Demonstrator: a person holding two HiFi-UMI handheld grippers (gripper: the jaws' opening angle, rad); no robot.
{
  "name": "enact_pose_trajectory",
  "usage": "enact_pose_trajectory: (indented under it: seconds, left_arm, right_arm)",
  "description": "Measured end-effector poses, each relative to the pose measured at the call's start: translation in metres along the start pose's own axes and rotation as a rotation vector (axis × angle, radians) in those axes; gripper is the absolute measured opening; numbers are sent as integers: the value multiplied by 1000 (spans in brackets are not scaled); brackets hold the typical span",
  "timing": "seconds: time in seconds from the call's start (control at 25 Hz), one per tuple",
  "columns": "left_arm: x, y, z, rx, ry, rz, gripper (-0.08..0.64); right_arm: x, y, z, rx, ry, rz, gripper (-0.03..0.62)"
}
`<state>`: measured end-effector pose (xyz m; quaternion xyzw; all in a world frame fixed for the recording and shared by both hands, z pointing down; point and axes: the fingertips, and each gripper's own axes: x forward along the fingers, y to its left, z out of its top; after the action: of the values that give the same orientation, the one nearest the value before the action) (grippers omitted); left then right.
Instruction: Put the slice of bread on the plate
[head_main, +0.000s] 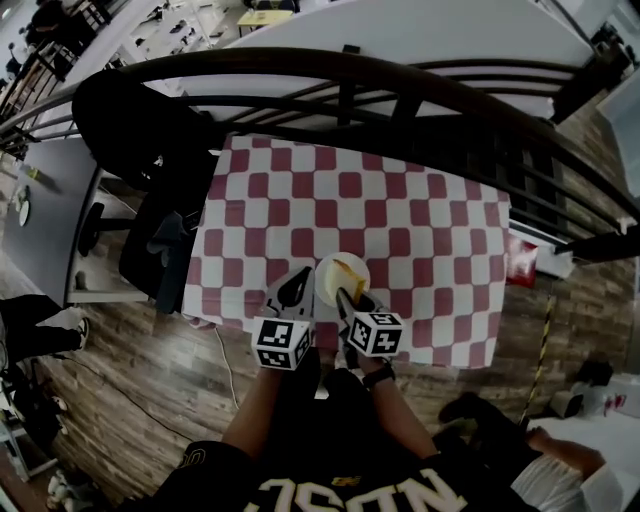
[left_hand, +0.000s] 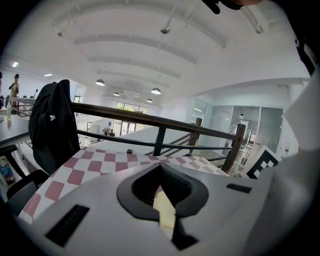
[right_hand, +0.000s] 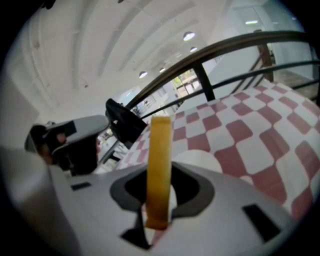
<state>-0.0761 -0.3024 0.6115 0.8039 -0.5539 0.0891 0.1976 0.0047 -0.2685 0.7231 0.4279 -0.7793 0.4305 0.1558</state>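
The slice of bread (right_hand: 160, 160), yellow and seen edge-on, stands upright between the jaws of my right gripper (right_hand: 159, 197), which is shut on it. In the head view the bread (head_main: 350, 268) hangs over the white plate (head_main: 325, 266) near the front edge of the checkered table (head_main: 400, 210). The plate (right_hand: 205, 159) lies just beyond the right jaws. My left gripper (head_main: 300, 282) hovers at the plate's left rim, close beside the right gripper (head_main: 346, 296). The left gripper's (left_hand: 162, 202) jaws stand almost together, with only a pale sliver in the narrow gap.
A dark curved railing (head_main: 350, 70) runs behind the table. A black chair with a jacket over it (head_main: 140, 130) stands at the table's left side. Wooden floor lies in front, where the person stands.
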Motion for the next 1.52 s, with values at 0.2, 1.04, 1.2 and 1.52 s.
enact_pose_trajectory:
  seconds: [0.2, 1.04, 1.2, 1.52]
  left_arm:
    - [-4, 7, -7, -9, 21, 10, 17]
    - [-8, 10, -14, 12, 53, 2, 17]
    - [-8, 6, -14, 18, 52, -5, 17]
    - [-5, 1, 9, 29, 6, -13, 17]
  right_arm:
    - [24, -3, -19, 235, 51, 54, 95]
    - [40, -78, -9, -243, 217, -411, 328]
    - [35, -91, -3, -263, 208, -444, 388]
    - [-11, -68, 48, -283, 2, -375, 387]
